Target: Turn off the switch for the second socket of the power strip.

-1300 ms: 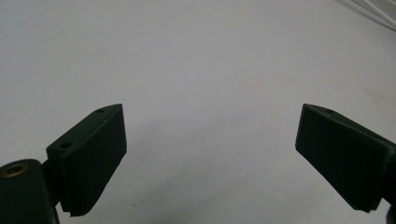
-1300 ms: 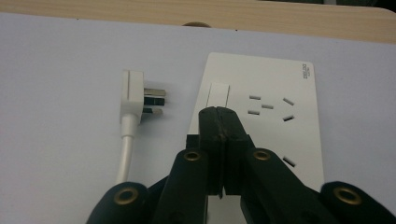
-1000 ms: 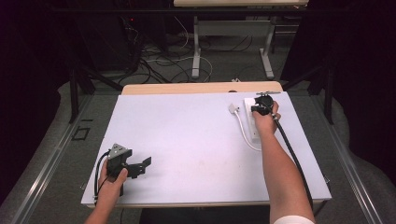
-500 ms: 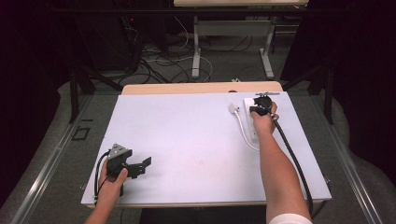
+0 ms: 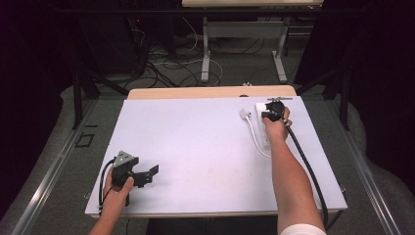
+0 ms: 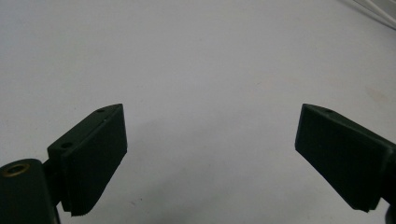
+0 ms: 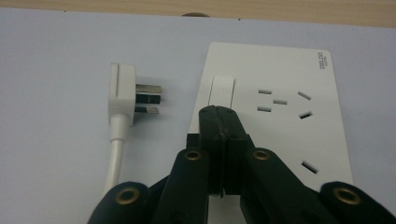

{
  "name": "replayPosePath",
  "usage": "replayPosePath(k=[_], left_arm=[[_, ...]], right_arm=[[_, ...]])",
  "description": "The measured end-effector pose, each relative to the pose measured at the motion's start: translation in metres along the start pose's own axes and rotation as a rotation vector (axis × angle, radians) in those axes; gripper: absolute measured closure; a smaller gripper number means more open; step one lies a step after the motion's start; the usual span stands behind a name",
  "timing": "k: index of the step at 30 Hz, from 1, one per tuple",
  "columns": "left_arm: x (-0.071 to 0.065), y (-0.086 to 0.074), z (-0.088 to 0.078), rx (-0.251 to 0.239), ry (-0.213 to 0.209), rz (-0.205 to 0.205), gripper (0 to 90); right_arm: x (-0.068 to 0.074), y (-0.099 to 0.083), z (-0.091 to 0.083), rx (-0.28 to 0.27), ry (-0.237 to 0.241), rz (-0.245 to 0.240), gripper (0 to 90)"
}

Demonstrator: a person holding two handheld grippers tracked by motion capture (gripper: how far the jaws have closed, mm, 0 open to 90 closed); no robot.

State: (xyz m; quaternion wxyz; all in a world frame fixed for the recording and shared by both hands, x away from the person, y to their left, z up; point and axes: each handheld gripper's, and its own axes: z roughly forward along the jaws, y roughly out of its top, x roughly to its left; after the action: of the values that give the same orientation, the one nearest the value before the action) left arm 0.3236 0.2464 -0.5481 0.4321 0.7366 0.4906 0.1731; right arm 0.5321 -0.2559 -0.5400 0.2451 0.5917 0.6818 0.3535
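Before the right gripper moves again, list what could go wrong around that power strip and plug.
1. The right gripper is shut, its tips over the rocker switch of the power strip; pressing off-centre could slide the strip rather than flip the switch.
2. The plug lies unplugged beside the strip, prongs toward it; a sideways sweep might knock it or snag its cable.
3. The left gripper, open, sits far away, so nothing steadies the strip.

A white worktop [image 5: 195,147] is seen, a wooden strip [image 5: 210,92] exposed along its far edge. Cables [image 5: 171,58] are tangled on the floor beyond, beside grey table legs [image 5: 205,54].
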Motion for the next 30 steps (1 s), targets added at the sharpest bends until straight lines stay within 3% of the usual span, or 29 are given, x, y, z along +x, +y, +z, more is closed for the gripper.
replayPosePath(k=[30], left_arm=[[-0.002,0.001,0.0,-0.001,-0.005,0.008,9.4]], right_arm=[[0.003,0.004,-0.012,0.0,0.016,-0.011,77.7]])
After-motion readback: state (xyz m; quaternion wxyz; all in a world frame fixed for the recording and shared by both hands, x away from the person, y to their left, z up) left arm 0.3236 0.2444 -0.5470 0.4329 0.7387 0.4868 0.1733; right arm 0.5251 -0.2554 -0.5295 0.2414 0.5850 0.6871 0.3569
